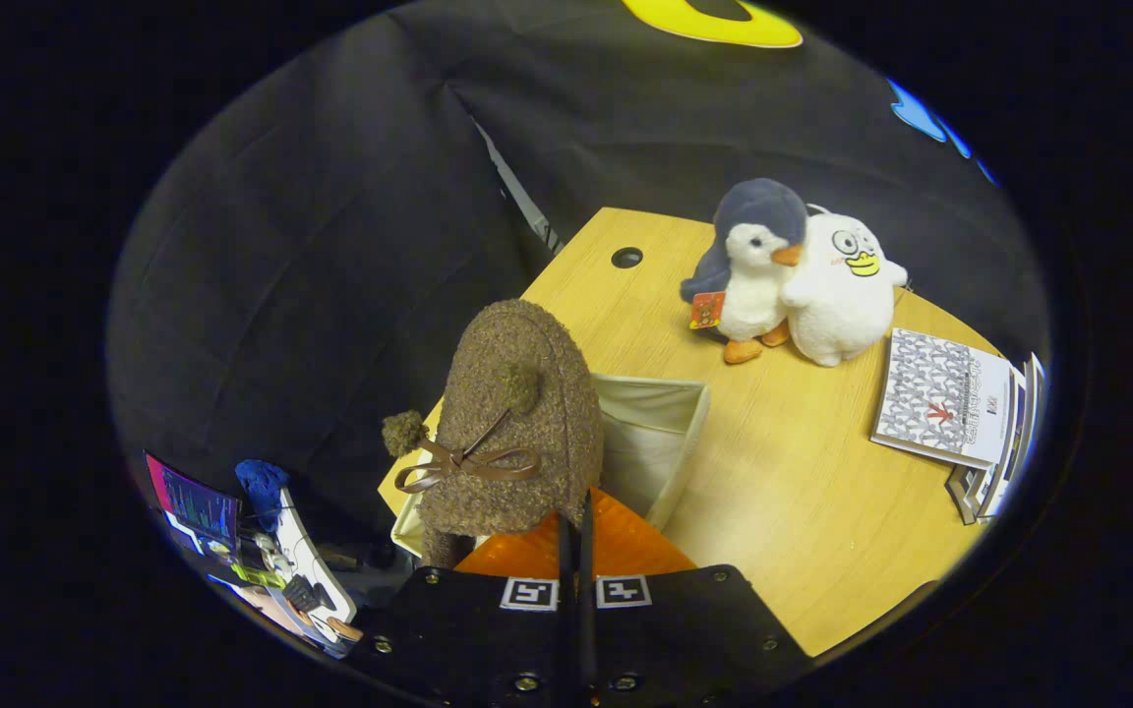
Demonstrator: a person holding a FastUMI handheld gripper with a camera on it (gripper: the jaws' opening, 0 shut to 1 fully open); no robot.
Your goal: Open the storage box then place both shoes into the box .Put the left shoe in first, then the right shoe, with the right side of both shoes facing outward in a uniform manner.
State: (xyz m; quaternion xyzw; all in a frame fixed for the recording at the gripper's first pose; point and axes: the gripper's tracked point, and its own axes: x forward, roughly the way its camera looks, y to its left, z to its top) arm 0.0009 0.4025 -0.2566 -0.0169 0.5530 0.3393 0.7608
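So your gripper point(576, 551) has its two fingers pressed nearly together, pinching the back edge of a fuzzy brown boucle slipper-style shoe point(517, 413) with a brown ribbon bow and little pom-poms. You've got the shoe hanging toe-up right ahead of the fingers, tilted a bit, with the bow facing you.

Just behind and under the shoe sits the open cream fabric storage box point(660, 433); you can see its pale inner wall and folded rim on the far side, and the shoe overlaps the box's near corner. Something flat and orange point(616, 541) shows right at the fingertips below the shoe, can't tell what it is exactly.

The box rests at the near corner of a light wooden table point(793, 492). Well beyond it you've got two plush toys touching each other: a grey-blue and white penguin point(751, 265) and a white duck-faced one point(842, 290). A stack of patterned booklets point(950, 398) lies further along the table, apart from the box.
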